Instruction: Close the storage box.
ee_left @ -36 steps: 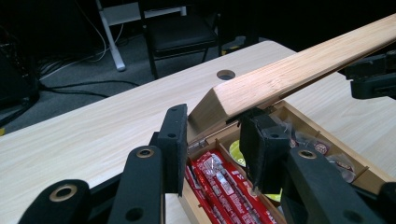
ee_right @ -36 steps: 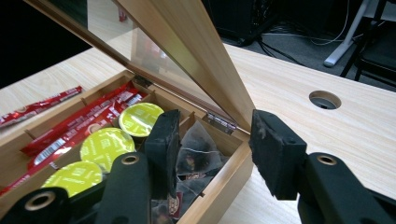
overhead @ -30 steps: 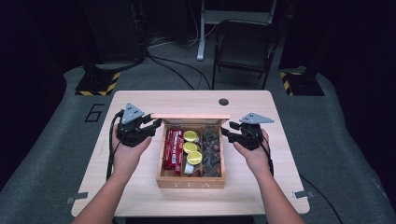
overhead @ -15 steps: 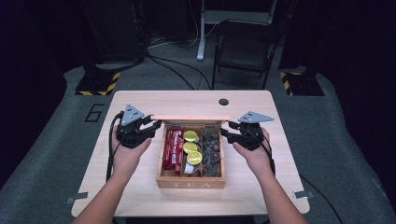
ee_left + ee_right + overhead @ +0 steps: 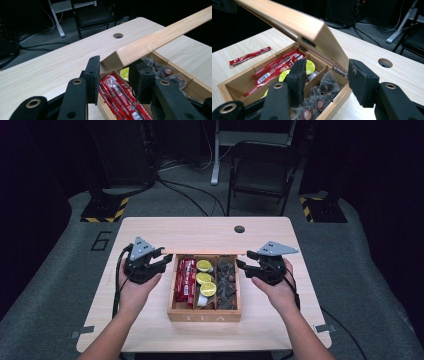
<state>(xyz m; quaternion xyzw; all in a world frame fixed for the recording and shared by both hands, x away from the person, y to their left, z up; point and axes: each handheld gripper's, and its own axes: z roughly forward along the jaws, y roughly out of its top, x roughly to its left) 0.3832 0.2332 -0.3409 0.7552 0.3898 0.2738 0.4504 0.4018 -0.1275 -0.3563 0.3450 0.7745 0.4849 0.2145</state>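
Observation:
A wooden tea box (image 5: 205, 312) stands at the table's middle with its lid (image 5: 205, 253) raised and tilted. Inside lie red packets (image 5: 185, 280), yellow-green round pods (image 5: 204, 277) and dark tea bags (image 5: 226, 282). My left gripper (image 5: 167, 260) is shut on the lid's left end; in the left gripper view both pads (image 5: 93, 72) press the lid's corner (image 5: 160, 37). My right gripper (image 5: 329, 72) straddles the lid's other end (image 5: 287, 20). Its jaws have just been opening, and the pads stand off the wood.
A loose red packet (image 5: 249, 56) lies on the table beyond the box in the right gripper view. The tabletop has a round cable hole (image 5: 239, 228) near its far edge. A dark chair (image 5: 262, 170) and cables stand on the floor behind.
The right gripper's jaws have spread a little and that hand has risen slightly. The left gripper and the raised lid stay where they were.

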